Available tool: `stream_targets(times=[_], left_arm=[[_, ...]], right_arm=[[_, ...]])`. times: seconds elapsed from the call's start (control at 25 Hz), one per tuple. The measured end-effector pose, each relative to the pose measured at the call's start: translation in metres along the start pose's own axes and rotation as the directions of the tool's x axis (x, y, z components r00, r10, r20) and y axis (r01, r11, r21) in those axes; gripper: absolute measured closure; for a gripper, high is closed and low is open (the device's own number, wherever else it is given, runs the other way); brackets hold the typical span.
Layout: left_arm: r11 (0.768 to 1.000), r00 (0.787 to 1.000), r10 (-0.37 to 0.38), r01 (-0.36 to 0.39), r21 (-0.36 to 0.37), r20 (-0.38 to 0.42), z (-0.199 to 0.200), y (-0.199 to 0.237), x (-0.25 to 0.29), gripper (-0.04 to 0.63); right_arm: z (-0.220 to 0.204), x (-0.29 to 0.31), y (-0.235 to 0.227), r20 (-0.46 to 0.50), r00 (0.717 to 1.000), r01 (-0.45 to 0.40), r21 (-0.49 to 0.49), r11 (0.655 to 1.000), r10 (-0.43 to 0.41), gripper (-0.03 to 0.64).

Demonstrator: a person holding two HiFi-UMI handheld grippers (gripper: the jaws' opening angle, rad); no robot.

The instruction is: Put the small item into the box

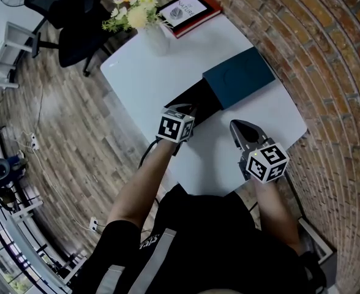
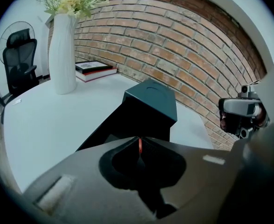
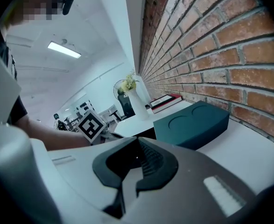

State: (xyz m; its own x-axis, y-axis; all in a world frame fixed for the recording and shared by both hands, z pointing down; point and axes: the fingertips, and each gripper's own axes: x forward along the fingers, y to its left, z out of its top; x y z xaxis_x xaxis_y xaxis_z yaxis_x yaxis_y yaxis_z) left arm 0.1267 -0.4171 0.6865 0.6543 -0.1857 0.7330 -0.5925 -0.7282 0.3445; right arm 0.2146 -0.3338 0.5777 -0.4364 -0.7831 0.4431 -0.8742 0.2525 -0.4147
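Brick wall point(image 1: 327, 54) curves round the right side, and a wooden floor point(image 1: 63, 121) fills the left. A white table point(image 1: 168, 66) sits between them. A black chair point(image 1: 70, 17) stands on the floor at 10 o'clock from the table.

Near the middle of the table lies the box point(image 1: 238, 77). It has a dark blue-green cover. Its black tray point(image 1: 198, 98) is pulled out at 7 o'clock, toward the person.

A white vase point(image 1: 155, 38) with yellow flowers point(image 1: 134, 11) stands at the far end of the table, at 11 o'clock from the box. A book point(image 1: 189, 11) with a red edge lies just beside the vase, at 2 o'clock from it.

The left tool point(image 1: 181, 110) points down at the near end of the black tray. Its jaws are pinching the small item point(image 2: 140, 145), a thin red sliver that shows in the slit between them. I cannot tell if it touches the tray.

The right tool point(image 1: 241, 130) is over bare table at 4 o'clock from the left tool and 6 o'clock from the box. Its jaws are pressed together with nothing in them.
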Motion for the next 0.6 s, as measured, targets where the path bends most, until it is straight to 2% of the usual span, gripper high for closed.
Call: stream_targets(times=[0.16, 0.4, 0.6], left_arm=[[1.0, 0.998, 0.012, -0.01, 0.024, -0.065, -0.009, 0.003, 0.005, 0.575], [0.999, 0.996, 0.007, -0.004, 0.033, -0.092, -0.011, 0.005, 0.008, 0.564], [0.994, 0.993, 0.059, -0.05, 0.097, -0.098, -0.011, 0.008, 0.001, 0.541]], right_arm=[[0.003, -0.001, 0.006, 0.006, 1.0, -0.008, -0.004, 1.0, 0.008, 0.615], [-0.001, -0.011, 0.007, 0.005, 1.0, -0.006, -0.001, 1.0, 0.006, 0.615], [-0.008, -0.02, 0.009, 0.001, 1.0, 0.0, 0.006, 1.0, 0.0, 0.615]])
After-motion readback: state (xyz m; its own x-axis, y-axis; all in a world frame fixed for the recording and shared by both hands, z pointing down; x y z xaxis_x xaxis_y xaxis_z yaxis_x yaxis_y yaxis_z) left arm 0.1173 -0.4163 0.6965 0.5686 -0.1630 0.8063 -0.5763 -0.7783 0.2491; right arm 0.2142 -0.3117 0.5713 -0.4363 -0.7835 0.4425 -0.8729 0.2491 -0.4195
